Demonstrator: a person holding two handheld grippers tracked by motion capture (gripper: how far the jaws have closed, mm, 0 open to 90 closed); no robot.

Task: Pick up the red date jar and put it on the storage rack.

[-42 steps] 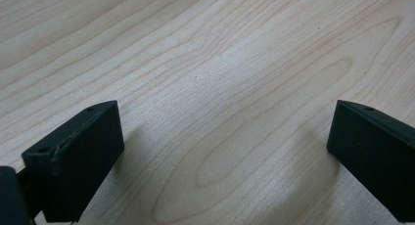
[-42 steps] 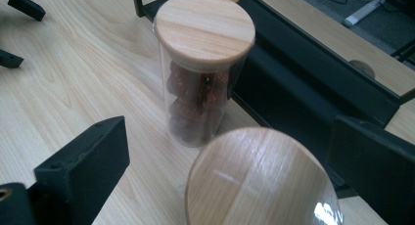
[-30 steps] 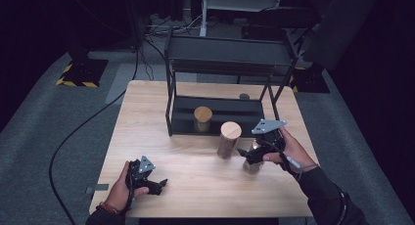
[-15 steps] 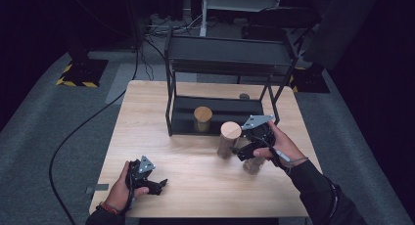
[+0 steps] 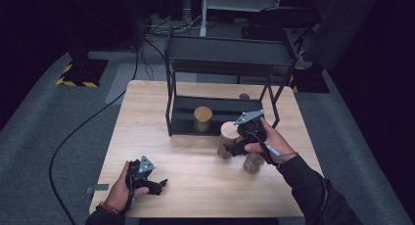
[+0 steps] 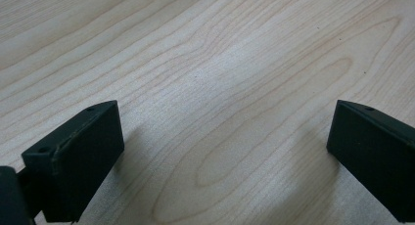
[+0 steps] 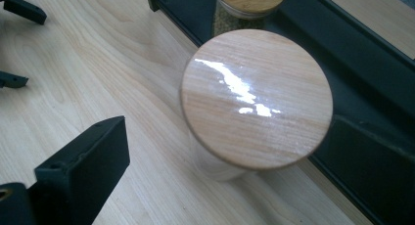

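1. The right gripper is held over the wood-lidded jar, fingers apart around it, unclamped;
2. the jar is stood on the desk, at 6 o'clock of the black rack;
3. the left gripper is rested at 7 o'clock, fingers apart.

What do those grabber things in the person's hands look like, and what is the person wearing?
Each is black with two blocky black jaws. The left gripper and the right gripper both carry a grey three-cornered plate on top. A thin cable trails from the right one over the hand. The right arm wears a dark sleeve, and the left wrist has a reddish band.
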